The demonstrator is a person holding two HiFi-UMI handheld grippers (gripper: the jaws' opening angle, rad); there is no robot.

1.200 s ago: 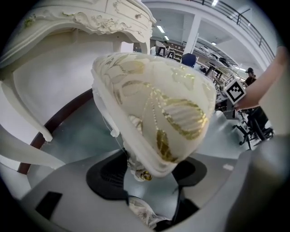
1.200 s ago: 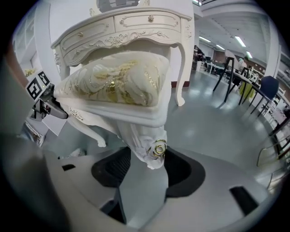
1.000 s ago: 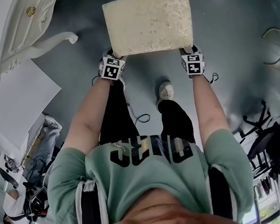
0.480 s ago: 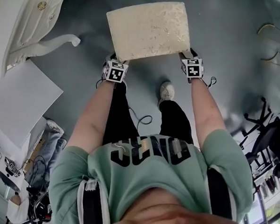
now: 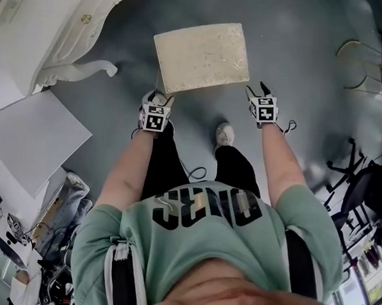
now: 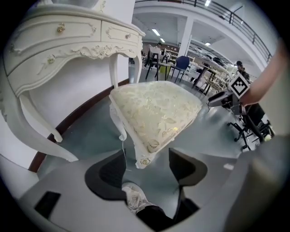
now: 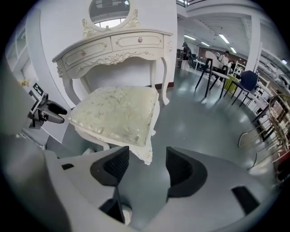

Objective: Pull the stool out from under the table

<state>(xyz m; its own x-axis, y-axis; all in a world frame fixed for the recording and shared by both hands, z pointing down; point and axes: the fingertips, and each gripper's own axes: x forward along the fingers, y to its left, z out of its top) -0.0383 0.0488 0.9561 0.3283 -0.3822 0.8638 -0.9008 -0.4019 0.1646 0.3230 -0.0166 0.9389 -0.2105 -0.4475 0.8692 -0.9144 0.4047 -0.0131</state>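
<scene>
Head view: stool (image 5: 202, 56) stood on open floor, clear of the table (image 5: 63, 31).
Left gripper (image 5: 158, 100): jaws wide, gripping nothing, just short of a near stool corner.
Right gripper (image 5: 259, 91): jaws opening, nothing pressed between them, at the other near corner.
Why: one gripper per corner suited an even pull, which looked finished.
Gripper views only: table's drawers and curved legs.

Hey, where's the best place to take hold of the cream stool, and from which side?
Grip the stool at the two near corners of its seat, one claw per corner, coming in level from the person's side. The cushion sits on a thin carved rim there that should fit between jaws, and the dressing table stands beyond the far side.
</scene>
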